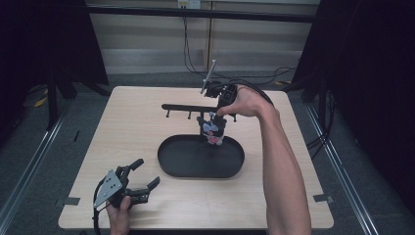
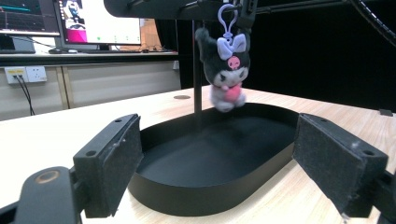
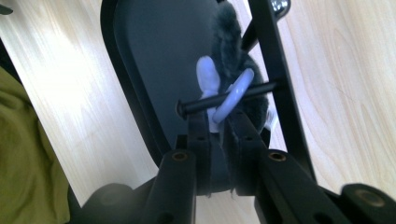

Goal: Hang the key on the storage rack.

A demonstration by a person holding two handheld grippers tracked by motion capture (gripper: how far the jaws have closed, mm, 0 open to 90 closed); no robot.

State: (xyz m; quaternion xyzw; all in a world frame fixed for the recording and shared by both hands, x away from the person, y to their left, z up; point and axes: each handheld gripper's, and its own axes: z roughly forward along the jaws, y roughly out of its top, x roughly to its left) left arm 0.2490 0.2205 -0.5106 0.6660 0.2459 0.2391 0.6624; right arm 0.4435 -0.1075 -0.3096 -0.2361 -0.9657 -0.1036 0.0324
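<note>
Where black curtains flank it, the wooden table (image 1: 132,122) bears an oval tray (image 1: 169,159).

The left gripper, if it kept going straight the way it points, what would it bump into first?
Probably the black tray. The left gripper is open and aims at the tray's near wall, low on the table. The plush toy hangs farther back and higher, so it likely wouldn't be hit first.

Ahead of the left gripper (image 1: 145,180), bare surface (image 1: 127,127) lies open up to the black oval tray (image 1: 171,164). Beyond it the rack's upright post (image 2: 197,70) and the hanging plush (image 2: 225,70) block the way. The right gripper (image 3: 217,123) sits crowded among peg (image 3: 224,99), crossbar (image 1: 186,107) and plush.
</note>
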